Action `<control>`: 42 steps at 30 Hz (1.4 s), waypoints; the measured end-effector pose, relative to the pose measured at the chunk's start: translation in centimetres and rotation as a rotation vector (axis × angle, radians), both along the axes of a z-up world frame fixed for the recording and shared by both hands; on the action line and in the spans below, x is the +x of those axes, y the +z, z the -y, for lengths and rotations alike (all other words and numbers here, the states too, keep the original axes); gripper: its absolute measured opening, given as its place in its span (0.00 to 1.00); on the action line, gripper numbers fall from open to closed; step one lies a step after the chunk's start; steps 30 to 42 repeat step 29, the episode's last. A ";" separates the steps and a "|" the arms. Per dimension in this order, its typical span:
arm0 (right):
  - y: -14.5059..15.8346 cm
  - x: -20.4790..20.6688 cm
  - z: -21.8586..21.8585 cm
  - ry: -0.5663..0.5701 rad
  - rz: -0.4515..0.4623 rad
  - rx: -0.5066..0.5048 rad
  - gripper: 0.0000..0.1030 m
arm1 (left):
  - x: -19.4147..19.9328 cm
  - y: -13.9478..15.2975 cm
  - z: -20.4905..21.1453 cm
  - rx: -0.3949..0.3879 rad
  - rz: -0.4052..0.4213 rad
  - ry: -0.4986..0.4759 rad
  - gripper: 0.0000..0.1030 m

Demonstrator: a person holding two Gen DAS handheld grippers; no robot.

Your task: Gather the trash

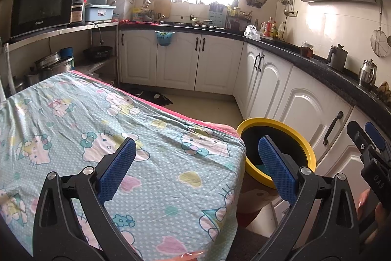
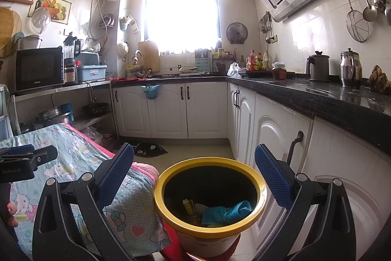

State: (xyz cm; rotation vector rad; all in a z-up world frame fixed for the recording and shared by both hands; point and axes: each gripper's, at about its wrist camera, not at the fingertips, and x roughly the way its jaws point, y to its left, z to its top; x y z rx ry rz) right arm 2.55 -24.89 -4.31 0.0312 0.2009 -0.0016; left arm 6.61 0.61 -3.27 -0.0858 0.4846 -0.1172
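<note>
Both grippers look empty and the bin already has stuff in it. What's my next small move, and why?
Probably swing the left gripper back across the tablecloth to look for leftover trash. Both it and the right gripper are open and hold nothing. The yellow-rimmed bin already holds a blue cloth and scraps, and the cloth-covered tabletop in view shows nothing loose.

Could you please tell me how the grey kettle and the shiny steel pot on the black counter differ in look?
The grey kettle has a dull matte finish, while the steel pot is mirror-bright. The kettle is a straight-sided cylinder; the pot bulges in the middle. The kettle stands nearer the window, the pot nearer the bananas. Both stand upright on the counter, lids on.
</note>
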 end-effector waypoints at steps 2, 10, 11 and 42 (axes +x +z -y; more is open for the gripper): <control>0.0 0.0 0.0 0.000 -0.001 0.000 0.94 | 0.0 0.0 0.0 0.000 -0.001 0.000 0.90; 0.0 -0.1 -0.2 0.002 -0.004 0.000 0.94 | 0.0 -0.1 0.2 0.014 0.003 -0.006 0.90; 0.0 -0.1 -0.3 0.001 -0.006 -0.001 0.94 | 0.0 -0.1 0.2 0.017 0.002 -0.006 0.90; 0.3 0.6 -38.7 1.022 -0.447 -0.177 0.94 | -17.0 -2.8 -32.3 -0.083 -0.292 0.985 0.90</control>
